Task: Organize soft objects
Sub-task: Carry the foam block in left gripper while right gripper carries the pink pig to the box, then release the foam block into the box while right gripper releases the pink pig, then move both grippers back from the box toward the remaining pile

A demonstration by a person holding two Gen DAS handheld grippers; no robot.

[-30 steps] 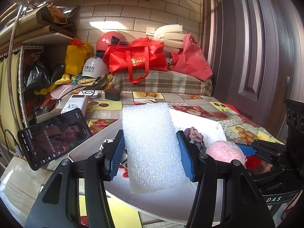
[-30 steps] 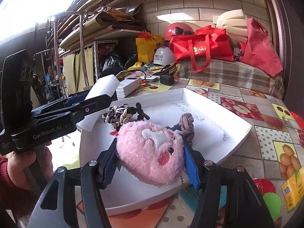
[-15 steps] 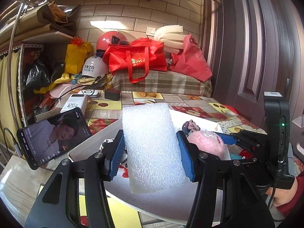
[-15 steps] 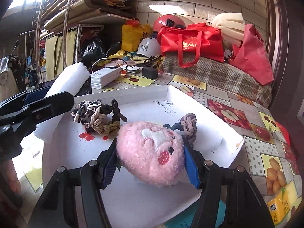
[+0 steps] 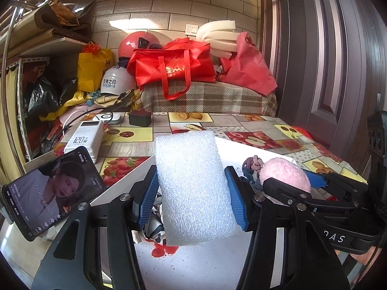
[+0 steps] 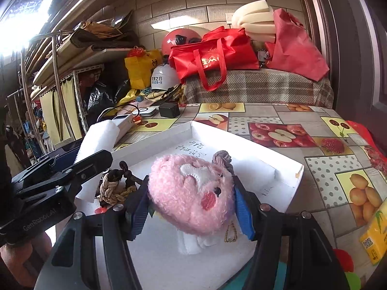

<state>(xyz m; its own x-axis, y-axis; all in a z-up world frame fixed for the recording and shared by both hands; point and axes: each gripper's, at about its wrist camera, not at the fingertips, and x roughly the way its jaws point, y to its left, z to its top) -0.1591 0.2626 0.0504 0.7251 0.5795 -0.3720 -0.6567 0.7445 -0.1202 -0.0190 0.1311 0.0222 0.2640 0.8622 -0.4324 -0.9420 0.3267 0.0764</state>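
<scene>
Left wrist view: my left gripper [image 5: 191, 193] squeezes the foam block [image 5: 193, 188], my right gripper [image 6: 191, 203] the pink plush [image 6: 191, 193]; bumping could knock 1 loose.

The tray [image 6: 285, 169] lies on the table [image 6: 321, 169], and both grippers reach over its near edge. In the left wrist view the foam block [image 5: 193, 188] sits between the jaws of the left gripper [image 5: 191, 191], above the tray; the phone [image 5: 53, 188] stands at 9 o'clock of it, the power bank [image 5: 84, 140] at 10 o'clock, the right gripper [image 5: 290, 181] with the plush ball [image 5: 285, 174] at 3 o'clock. In the right wrist view the ball hangs over the tray, a knotted rope [image 6: 113, 188] lying in the tray at its 9 o'clock, a second knot [image 6: 222, 159] just behind it at 1 o'clock. Bags [image 6: 212, 53] sit at the table's far end, at 12 o'clock
</scene>
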